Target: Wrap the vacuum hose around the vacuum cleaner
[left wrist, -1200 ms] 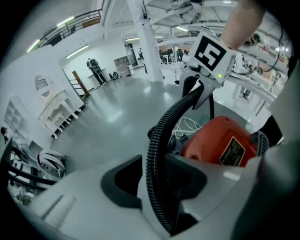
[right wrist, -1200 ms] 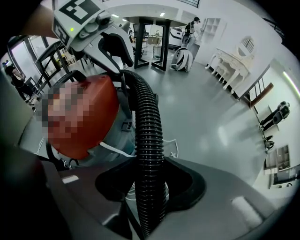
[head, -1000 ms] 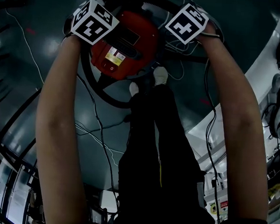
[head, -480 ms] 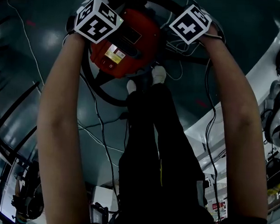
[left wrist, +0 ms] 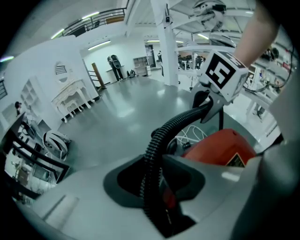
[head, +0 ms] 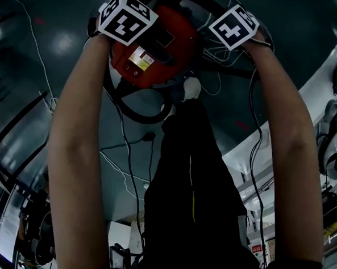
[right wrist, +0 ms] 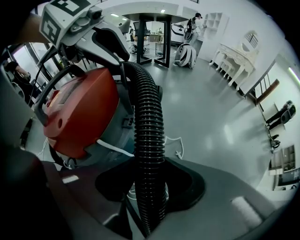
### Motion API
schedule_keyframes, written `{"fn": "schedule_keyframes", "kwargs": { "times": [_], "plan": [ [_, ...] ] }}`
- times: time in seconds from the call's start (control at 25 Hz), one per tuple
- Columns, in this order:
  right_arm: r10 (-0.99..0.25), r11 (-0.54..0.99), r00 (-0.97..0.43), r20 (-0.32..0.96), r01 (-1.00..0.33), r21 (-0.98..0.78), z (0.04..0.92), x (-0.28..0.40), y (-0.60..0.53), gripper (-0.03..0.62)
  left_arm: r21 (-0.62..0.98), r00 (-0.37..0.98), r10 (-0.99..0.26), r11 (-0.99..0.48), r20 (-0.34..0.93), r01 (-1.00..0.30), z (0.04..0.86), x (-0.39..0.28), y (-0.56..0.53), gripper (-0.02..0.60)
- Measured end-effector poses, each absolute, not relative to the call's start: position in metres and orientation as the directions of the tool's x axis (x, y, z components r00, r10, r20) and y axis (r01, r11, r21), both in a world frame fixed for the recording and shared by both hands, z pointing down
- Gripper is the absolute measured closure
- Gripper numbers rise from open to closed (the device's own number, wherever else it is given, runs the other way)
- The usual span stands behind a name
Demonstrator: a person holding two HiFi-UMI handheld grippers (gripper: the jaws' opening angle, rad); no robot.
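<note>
Left tool point(left wrist: 154, 197), slightly rolled since, and right tool point(right wrist: 149, 192) each clamp hose point(right wrist: 147, 122) beside vacuum cleaner point(right wrist: 79, 117).

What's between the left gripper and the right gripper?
The black vacuum hose, gripped by both, arcs from right gripper to left gripper beside the red vacuum cleaner; the right gripper view shows it.
</note>
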State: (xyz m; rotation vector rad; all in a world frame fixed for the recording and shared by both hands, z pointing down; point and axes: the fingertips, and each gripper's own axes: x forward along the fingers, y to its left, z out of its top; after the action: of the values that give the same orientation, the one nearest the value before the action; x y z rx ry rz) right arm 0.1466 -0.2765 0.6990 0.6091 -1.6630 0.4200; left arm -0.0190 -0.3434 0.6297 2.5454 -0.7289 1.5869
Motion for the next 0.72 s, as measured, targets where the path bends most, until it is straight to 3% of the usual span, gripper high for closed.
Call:
{"fn": "schedule_keyframes", "kwargs": {
  "times": [0.24, 0.52, 0.72],
  "plan": [
    [-0.156, 0.773, -0.120, 0.980, -0.633, 0.045, 0.696, 0.145, -0.271, 0.419, -0.235, 0.334, -0.414, -0.854, 0.847, -0.464, 0.625, -0.037, -0.338, 0.463],
    [-0.272, 0.770, -0.077, 0.959, -0.615, 0.169, 0.690, 0.153, -0.285, 0.414, -0.228, 0.309, -0.425, -0.829, 0.851, -0.511, 0.625, -0.063, -0.328, 0.437],
    [-0.245, 0.785, -0.085, 0.966, -0.602, 0.146, 0.690, 0.155, -0.292, 0.413, -0.203, 0.273, -0.421, -0.792, 0.865, -0.576, 0.635, -0.088, -0.325, 0.437]
  ]
}}
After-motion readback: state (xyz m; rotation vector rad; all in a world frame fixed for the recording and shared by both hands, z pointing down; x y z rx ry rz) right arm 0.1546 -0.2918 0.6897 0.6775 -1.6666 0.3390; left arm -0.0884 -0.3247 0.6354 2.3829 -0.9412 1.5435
